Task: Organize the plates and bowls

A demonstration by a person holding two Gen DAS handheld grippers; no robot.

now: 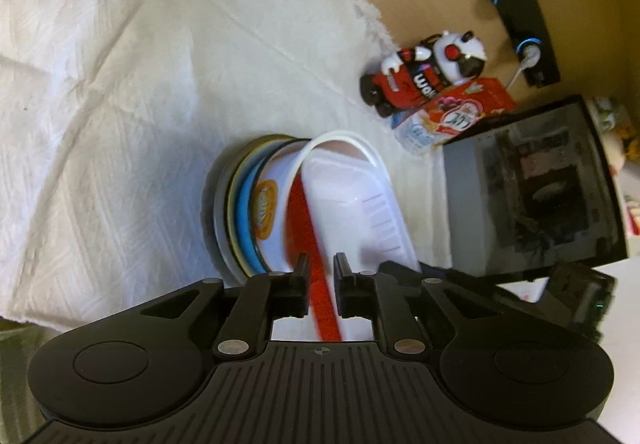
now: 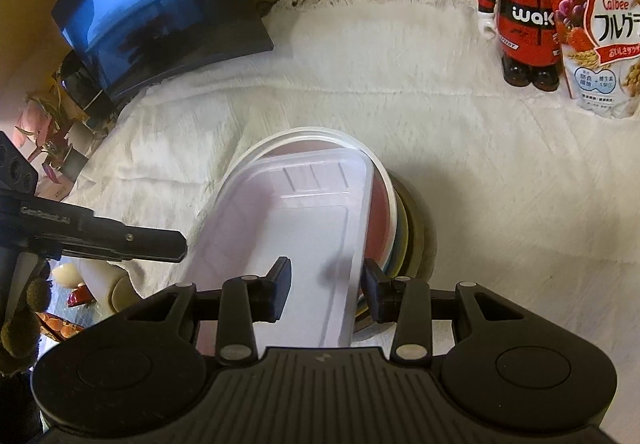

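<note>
A white bowl (image 1: pixel 276 183) with a red inside (image 2: pixel 378 211) sits on a stack of plates (image 1: pixel 236 203) on the white cloth. My left gripper (image 1: pixel 320 268) is shut on the bowl's near rim, the red wall between its fingers. A translucent rectangular container (image 2: pixel 296 219) lies tilted in the bowl, its far end inside the rim and its near end sticking out. My right gripper (image 2: pixel 326 280) straddles the container's right long wall. One finger is outside by the rim, the other hangs over the container's floor with a gap to the wall, so it is open.
The white cloth (image 2: pixel 440 123) covers a wooden table. A red and black robot figurine (image 2: pixel 520 11) and a cereal bag (image 2: pixel 600 23) stand at the back right. A dark screen (image 2: pixel 160 11) leans at the back left, with small clutter below it.
</note>
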